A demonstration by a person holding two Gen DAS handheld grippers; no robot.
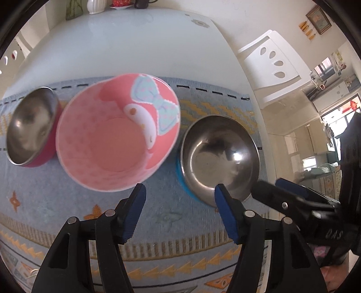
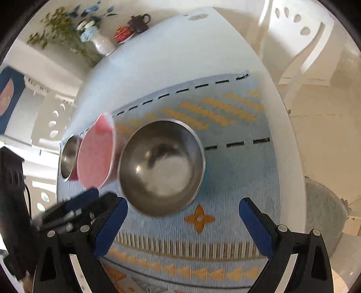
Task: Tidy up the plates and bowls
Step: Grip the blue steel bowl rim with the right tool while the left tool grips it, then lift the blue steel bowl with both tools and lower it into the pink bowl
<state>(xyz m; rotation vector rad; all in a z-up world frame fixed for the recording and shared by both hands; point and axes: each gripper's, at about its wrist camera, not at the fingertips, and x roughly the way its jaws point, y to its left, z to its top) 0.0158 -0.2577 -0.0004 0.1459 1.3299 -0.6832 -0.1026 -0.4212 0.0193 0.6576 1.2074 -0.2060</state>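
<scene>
Three bowls stand in a row on a pale blue woven mat (image 1: 158, 216) that covers the near part of a white counter (image 1: 126, 45). At the left of the left wrist view is a steel bowl with a red outer wall (image 1: 31, 126), its rim touching or just beside the pink bowl (image 1: 117, 133) in the middle, which bears a cartoon figure with a bow on its inner wall. To the right, apart from the pink one by a narrow strip of mat, sits a steel bowl with a blue outer wall (image 1: 220, 155), close to the mat's right edge and to the rounded edge of the counter beyond it. The left gripper (image 1: 178, 214) hangs over the bare mat in front of the pink and blue-walled bowls, its jaws spread with only mat between the blue pads. The right gripper (image 2: 182, 227) hangs just in front of the blue-walled bowl (image 2: 162, 166), jaws spread wide and empty, nothing between them but the mat and its orange flower motif (image 2: 199, 218). The two grippers are near each other, each showing at the side of the other's view. Behind the row the counter lies open up to a white vase (image 2: 103, 44), a red dish (image 2: 123, 33) and a dark teapot (image 2: 140, 21) at the far edge. A white chair (image 1: 273, 65) stands off the counter's right side.
</scene>
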